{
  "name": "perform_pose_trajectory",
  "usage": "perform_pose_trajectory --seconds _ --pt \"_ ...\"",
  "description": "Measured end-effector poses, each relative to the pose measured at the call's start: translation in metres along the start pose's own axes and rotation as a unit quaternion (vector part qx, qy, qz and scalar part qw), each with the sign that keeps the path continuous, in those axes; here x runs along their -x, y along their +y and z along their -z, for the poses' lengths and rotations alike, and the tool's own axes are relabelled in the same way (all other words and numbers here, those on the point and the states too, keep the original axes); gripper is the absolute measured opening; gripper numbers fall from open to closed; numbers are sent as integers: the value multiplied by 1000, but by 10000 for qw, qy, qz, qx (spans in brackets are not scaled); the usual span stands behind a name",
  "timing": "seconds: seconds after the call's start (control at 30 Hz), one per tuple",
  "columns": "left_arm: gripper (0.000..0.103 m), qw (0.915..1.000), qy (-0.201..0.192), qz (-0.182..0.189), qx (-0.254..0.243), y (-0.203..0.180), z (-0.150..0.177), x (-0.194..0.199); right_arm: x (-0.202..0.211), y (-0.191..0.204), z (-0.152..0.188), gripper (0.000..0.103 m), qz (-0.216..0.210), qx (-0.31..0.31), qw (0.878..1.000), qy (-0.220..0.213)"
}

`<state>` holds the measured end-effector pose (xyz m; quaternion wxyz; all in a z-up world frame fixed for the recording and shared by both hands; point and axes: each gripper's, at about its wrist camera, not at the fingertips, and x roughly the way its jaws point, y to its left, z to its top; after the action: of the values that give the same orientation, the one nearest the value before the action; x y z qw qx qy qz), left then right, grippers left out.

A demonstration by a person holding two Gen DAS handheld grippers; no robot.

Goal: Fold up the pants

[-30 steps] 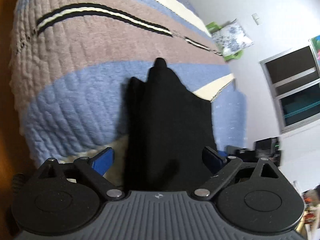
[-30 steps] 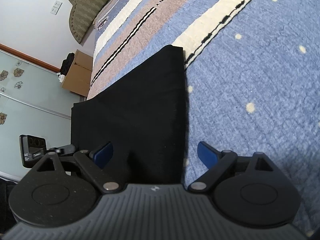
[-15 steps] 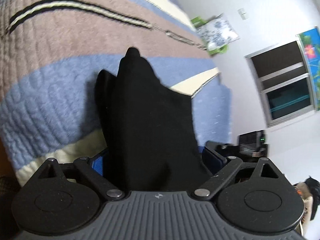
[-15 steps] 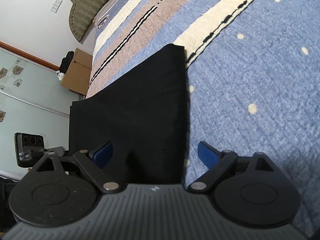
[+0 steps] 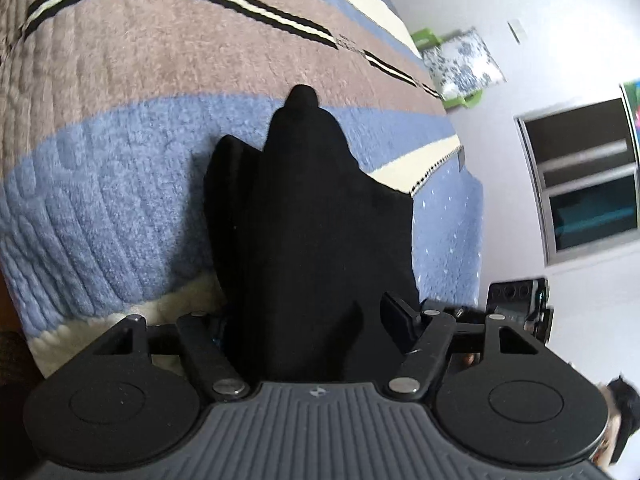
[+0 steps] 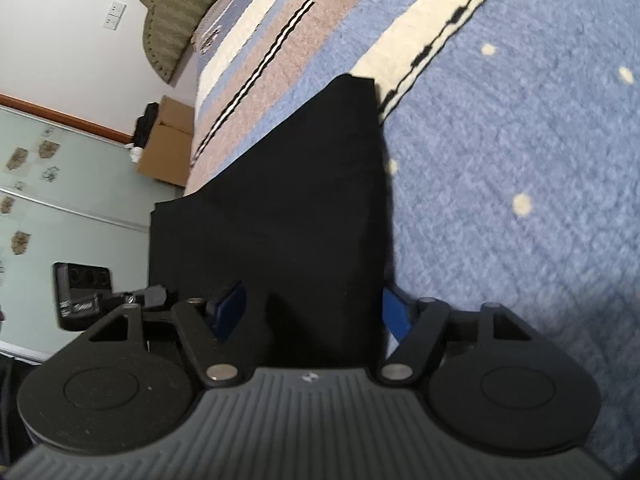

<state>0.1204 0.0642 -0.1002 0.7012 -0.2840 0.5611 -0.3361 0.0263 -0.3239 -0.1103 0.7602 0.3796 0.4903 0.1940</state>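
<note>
1. Pants point(image 5: 312, 232) are up off the bed on the near side, black cloth hanging between both tools while the far part lies on the striped quilt point(image 5: 120, 128). In the right view the pants point(image 6: 296, 208) spread as a flat panel with one far corner resting on the quilt point(image 6: 520, 140).
2. Left gripper point(image 5: 304, 320): cloth fills the gap between its fingers and they look drawn in against it, so I read this as a pinch on the pants, though the black fabric hides the contact.
3. Right gripper point(image 6: 312, 312): same story, blue pads pressed on either side of a bunched edge, gripping the pants.
4. Risk one: the hold looks shallow, right at the hem. A quick swing could let the cloth slide out of one side, and the fold would collapse.
5. Risk two: uneven travel. If one hand leads, the panel skews and the edges will not meet.
6. Risk three: the fuzzy quilt may drag on the trailing layer and ruck it underneath.
7. Risk four: the left-view bunching suggests a doubled layer that could crease if laid down as it is.
</note>
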Motion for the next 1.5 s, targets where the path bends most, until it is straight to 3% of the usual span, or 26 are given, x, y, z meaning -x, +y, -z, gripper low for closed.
perform_pose_trajectory --seconds 0.03,0.1,0.17,0.23,0.3,0.4,0.57,0.7,0.77,0.8,0.87,0.9,0.93,1.03,1.23,1.5 --pt "70 10000 -13 -75 -4 -2 1 1 -2 2 0 71 26 63 10000 30" --pt "51 9991 -72 -419 -61 -10 3 1 -7 7 1 66 193 246 9994 112" --pt "43 9981 -115 -564 -199 -16 7 6 -6 13 1 41 468 373 9981 138" --pt "38 9976 -125 -640 -222 -18 8 7 -1 13 3 30 501 428 9978 114" --pt "35 9965 -127 -770 -285 -21 9 8 1 13 5 29 482 536 9973 134" --pt "34 9938 -197 -977 -489 -28 14 10 -1 -1 2 27 556 -28 9984 45" --pt "35 9937 -148 -992 -491 -24 15 13 1 -7 -3 36 519 -262 9983 43" --pt "35 9935 -126 -1037 -461 -23 14 12 -3 -10 -8 53 311 -196 9990 247" --pt "34 9908 -202 -1206 -571 -29 17 11 -8 5 -5 59 338 306 9981 405" --pt "33 9885 -251 -1331 -673 -34 19 11 -12 16 -1 57 456 612 9959 485" --pt "31 9848 -323 -1506 -799 -42 23 11 -15 33 6 38 773 1053 9903 468" --pt "29 9830 -361 -1575 -868 -47 26 11 -11 33 6 28 810 977 9913 361" --pt "28 9808 -405 -1655 -951 -52 28 12 -6 30 7 25 726 870 9932 253" --pt "25 9728 -497 -1935 -1174 -67 33 10 8 30 17 23 598 811 9949 -76" --pt "21 9566 -772 -2292 -1624 -95 47 13 23 56 35 18 861 1113 9880 -635" --pt "20 9499 -981 -2333 -1835 -114 51 29 33 88 40 15 1066 1605 9764 -974"
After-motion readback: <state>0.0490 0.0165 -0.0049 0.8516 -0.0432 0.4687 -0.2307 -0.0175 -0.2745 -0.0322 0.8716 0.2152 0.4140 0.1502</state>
